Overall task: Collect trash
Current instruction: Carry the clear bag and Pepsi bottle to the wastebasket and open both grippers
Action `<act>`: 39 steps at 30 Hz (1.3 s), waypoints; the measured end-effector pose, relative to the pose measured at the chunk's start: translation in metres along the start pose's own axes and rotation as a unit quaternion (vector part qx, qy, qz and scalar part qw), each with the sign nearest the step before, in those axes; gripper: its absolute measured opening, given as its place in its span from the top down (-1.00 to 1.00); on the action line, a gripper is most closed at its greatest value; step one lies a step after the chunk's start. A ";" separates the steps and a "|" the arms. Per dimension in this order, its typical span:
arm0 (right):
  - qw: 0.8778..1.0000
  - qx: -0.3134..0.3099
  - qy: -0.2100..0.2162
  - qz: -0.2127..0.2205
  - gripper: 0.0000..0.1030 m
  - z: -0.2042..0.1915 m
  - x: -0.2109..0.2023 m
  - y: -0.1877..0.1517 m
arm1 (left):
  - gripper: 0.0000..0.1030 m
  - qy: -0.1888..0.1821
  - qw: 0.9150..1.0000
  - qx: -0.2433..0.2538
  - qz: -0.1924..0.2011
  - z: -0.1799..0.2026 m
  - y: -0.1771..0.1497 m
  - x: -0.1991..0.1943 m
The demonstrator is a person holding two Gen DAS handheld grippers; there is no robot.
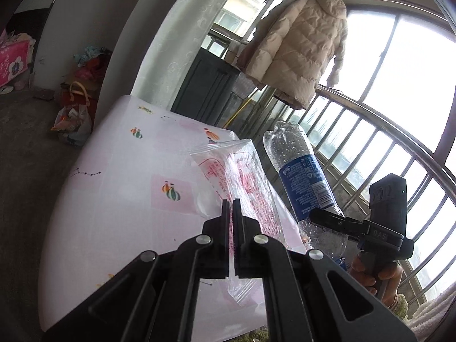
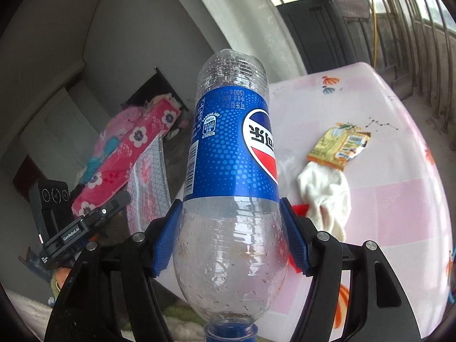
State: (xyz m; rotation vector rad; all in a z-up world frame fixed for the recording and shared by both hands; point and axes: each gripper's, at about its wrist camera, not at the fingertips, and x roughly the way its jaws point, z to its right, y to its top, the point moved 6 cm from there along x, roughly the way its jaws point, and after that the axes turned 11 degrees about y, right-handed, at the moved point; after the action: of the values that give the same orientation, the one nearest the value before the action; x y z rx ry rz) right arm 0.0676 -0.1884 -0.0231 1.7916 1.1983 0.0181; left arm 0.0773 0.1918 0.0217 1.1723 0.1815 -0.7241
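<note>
A: What's around you?

B: A balcony room with a barred window and a cream padded jacket (image 1: 299,42) hanging there. Below my fingers is the worktop under a pale pink patterned cloth (image 2: 399,199).

A: What step are you on?

B: Carrying off trash, I'd say. My left fingers (image 1: 230,208) are pressed shut on a clear plastic wrapper with red print (image 1: 245,176), which stands up past their tips. My right fingers (image 2: 230,236) are clamped on an empty clear plastic bottle with a blue label (image 2: 230,148), cap end toward me, base pointing away beyond the tips.

A: And next?

B: Both loads need a bin, and I can't see one. Beyond my right fingers a torn yellow snack packet (image 2: 339,145) lies touching a crumpled white cloth (image 2: 325,196) on the worktop, probably the next pickup.

A: How's the bottle?

B: Beaded with droplets inside, slightly dented, likely light and slippery.
</note>
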 end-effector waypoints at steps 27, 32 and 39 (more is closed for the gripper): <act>0.850 0.399 -0.243 0.242 -0.23 0.261 -0.282 -0.142 | 0.97 -0.237 0.867 0.284 -0.335 0.426 -0.140 0.260; 0.795 0.490 -0.232 0.274 -0.23 0.317 -0.292 -0.169 | 0.96 -0.189 0.839 0.340 -0.380 0.480 -0.194 0.328; 0.748 0.529 -0.268 0.299 -0.41 0.404 -0.305 -0.183 | -0.03 -0.172 0.819 0.371 -0.403 0.543 -0.248 0.406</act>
State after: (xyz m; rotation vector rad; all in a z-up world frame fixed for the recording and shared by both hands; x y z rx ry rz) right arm -0.0300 -0.6731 -0.2360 2.8048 0.0717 -0.9128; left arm 0.1115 -0.5087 -0.1498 1.6814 0.0811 -1.8676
